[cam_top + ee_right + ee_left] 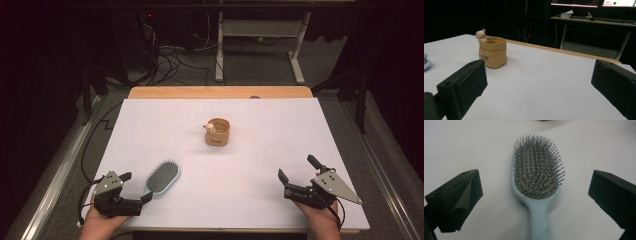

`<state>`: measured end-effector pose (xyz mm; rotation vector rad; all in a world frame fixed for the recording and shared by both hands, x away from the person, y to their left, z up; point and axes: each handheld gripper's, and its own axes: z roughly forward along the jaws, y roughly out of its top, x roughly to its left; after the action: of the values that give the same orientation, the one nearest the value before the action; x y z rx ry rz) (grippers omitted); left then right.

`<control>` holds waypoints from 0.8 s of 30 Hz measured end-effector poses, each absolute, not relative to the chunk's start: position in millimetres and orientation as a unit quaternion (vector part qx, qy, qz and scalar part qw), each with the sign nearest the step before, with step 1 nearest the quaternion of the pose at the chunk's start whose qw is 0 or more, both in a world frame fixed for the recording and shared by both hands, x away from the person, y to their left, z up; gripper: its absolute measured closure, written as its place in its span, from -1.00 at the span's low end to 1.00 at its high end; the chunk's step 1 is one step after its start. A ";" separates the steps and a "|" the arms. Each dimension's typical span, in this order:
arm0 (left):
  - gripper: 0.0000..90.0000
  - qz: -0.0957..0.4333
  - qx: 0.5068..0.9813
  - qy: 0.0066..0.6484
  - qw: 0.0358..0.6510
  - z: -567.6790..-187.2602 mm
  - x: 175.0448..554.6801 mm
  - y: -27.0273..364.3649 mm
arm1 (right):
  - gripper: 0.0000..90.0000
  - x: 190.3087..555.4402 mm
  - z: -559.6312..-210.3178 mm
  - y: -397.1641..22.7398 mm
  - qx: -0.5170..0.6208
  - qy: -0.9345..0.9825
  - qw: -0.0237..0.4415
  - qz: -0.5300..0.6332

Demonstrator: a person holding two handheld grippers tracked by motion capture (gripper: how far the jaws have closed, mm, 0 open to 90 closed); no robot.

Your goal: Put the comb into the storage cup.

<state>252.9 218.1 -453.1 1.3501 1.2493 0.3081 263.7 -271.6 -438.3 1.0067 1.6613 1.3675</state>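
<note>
two grippers sit at the near edge of a white-covered table (pixel 280 120), one in each of the person's hands. the left gripper (pixel 136 186) is at the near left, its jaws spread wide and holding nothing. a light blue paddle hairbrush (pixel 163 176) lies flat on the white surface, bristles up, with its handle pointing toward that gripper. in the left gripper view the hairbrush (pixel 537 185) lies between the two black jaws, its handle running down to the bottom edge and its head farther out; neither jaw touches it.

the right gripper (pixel 298 167) is at the near right, well apart from the hairbrush, jaws also spread wide and empty. in the right gripper view its jaws stand far apart over bare white surface.

a small tan pot shaped like a sack (pixel 217 132) stands upright near the middle of the table, with a little pale figure (pixel 210 127) perched on its rim at the left side. in the right gripper view the pot (pixel 492 52) stands beyond the left jaw, dark lettering on its front too small to read
</note>
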 end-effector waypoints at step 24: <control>-0.99 0.112 0.657 0.563 0.489 -458.2 287.4 189.6 | -0.98 263.5 -437.8 -271.4 0.393 0.649 0.377 0.532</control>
<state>287.4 189.6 -458.2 1.5968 1.3677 0.2731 263.5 -271.4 -437.8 1.0055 1.6590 1.3594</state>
